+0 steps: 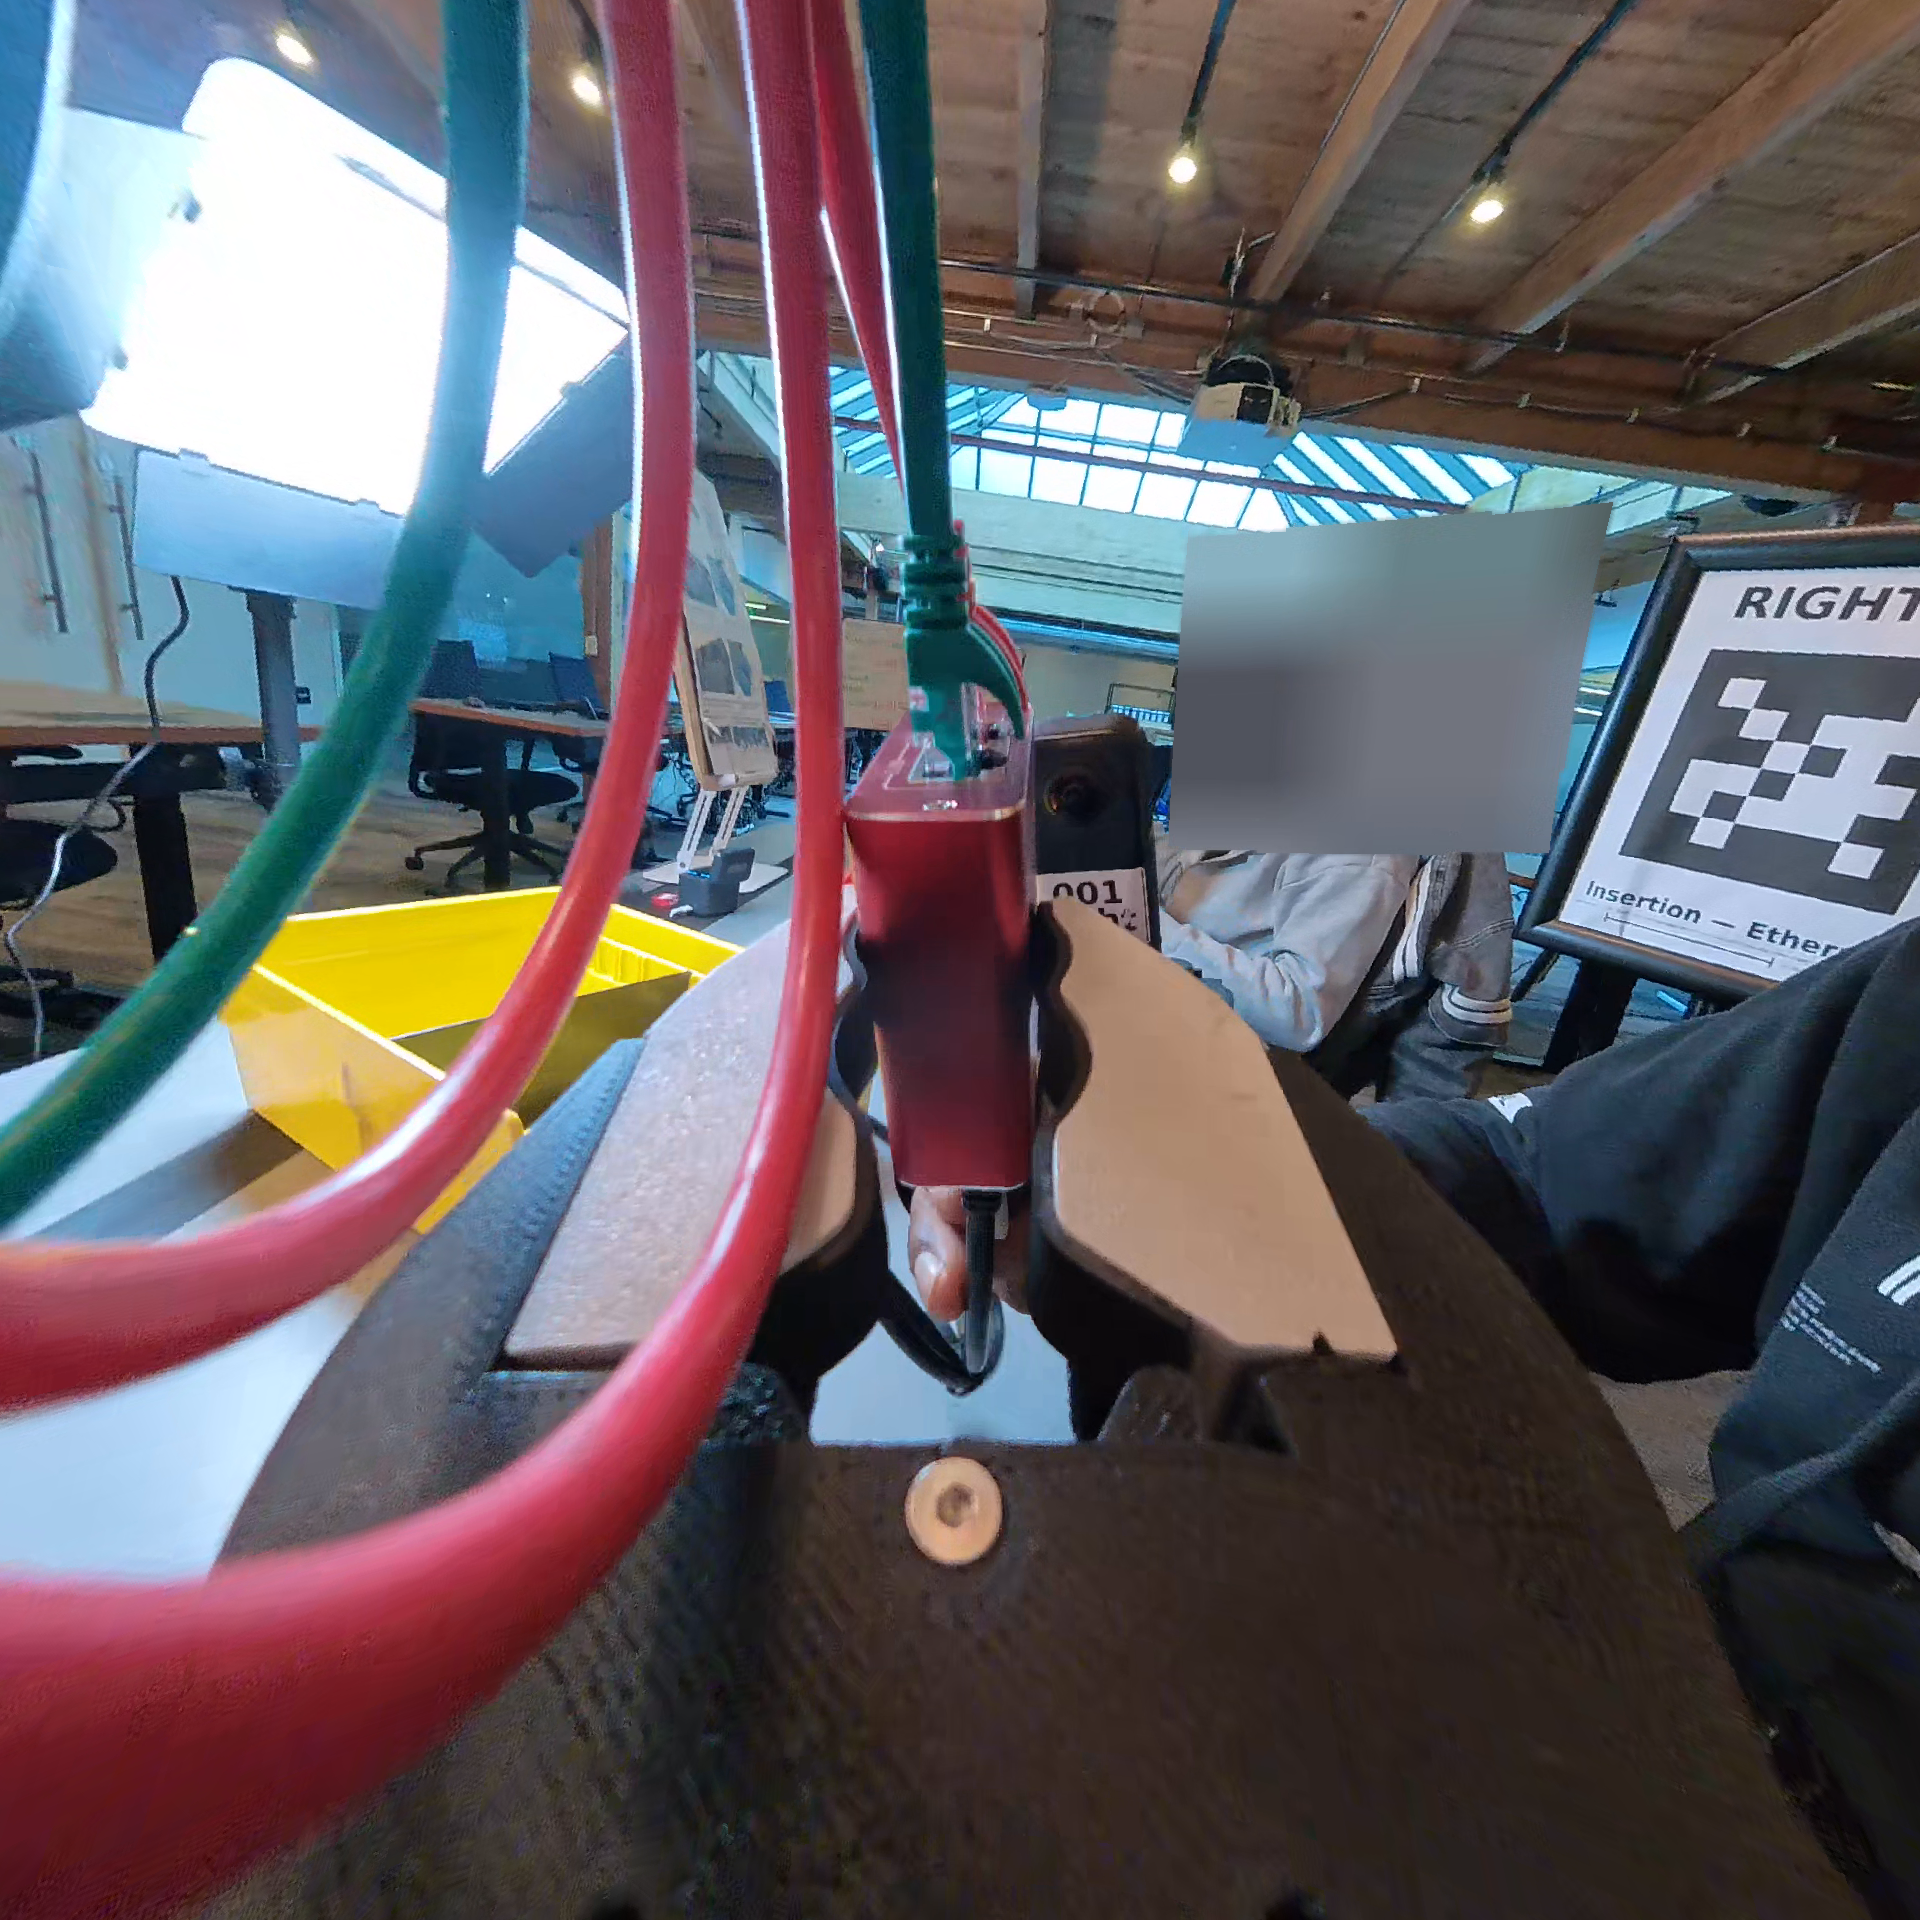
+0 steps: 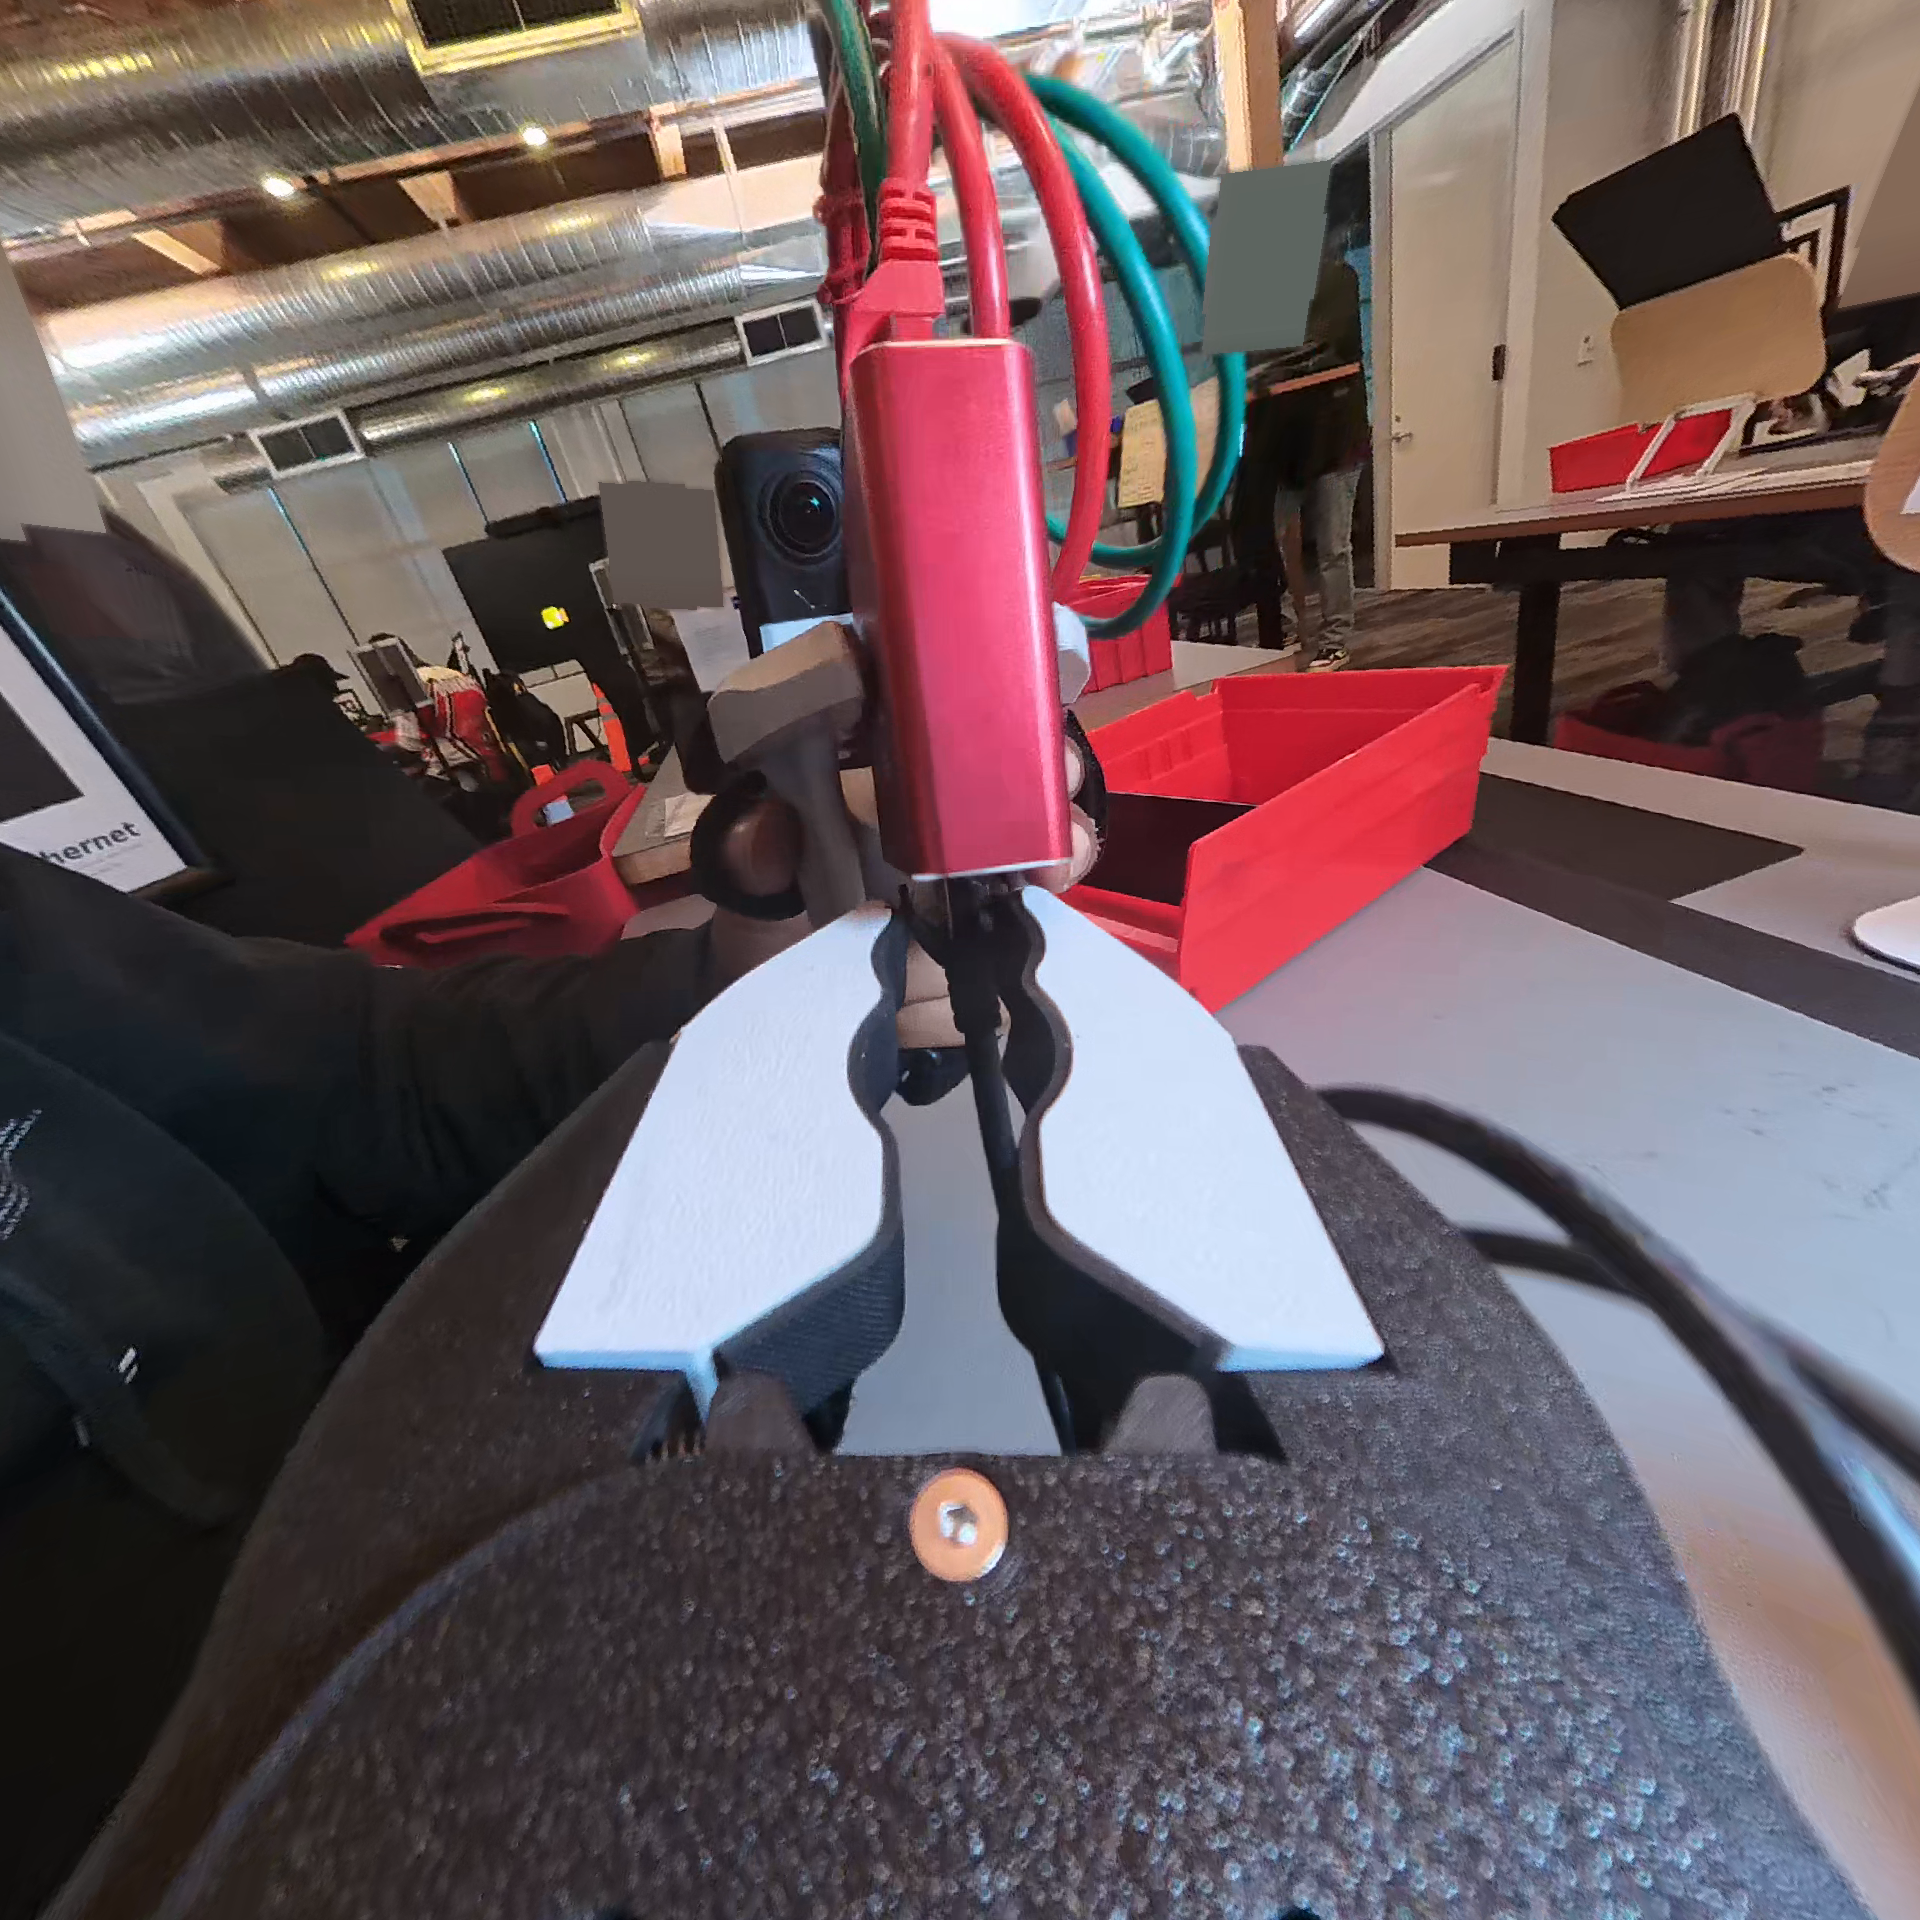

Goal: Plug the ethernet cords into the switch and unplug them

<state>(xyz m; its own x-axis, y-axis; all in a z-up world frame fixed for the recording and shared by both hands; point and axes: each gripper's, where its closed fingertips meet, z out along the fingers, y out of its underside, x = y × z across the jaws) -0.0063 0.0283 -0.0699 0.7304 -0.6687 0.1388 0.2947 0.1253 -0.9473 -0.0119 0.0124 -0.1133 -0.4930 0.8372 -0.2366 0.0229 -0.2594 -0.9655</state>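
The red switch (image 1: pixel 940 987) stands upright, clamped between my left gripper's (image 1: pixel 945 1039) fingers. A green plug (image 1: pixel 940 644) and red cords (image 1: pixel 665 520) sit in its top ports and loop up and over. A green cord (image 1: pixel 416 623) hangs at the left. In the right wrist view the switch (image 2: pixel 961 603) is just ahead, with a red plug (image 2: pixel 909 270) on top. My right gripper (image 2: pixel 961 956) is closed around the black cord (image 2: pixel 992 1122) that leaves the switch's lower end. The left gripper's camera (image 2: pixel 795 509) shows behind the switch.
A yellow bin (image 1: pixel 343 997) stands left on the table. A red bin (image 2: pixel 1330 769) stands right on the grey table (image 2: pixel 1507 1122). A framed marker sign (image 1: pixel 1766 758) stands at the right. A person's dark sleeve (image 1: pixel 1662 1143) is close, and another person (image 1: pixel 1288 935) sits behind. There is about 4 centimeters between the tips of the two grippers.
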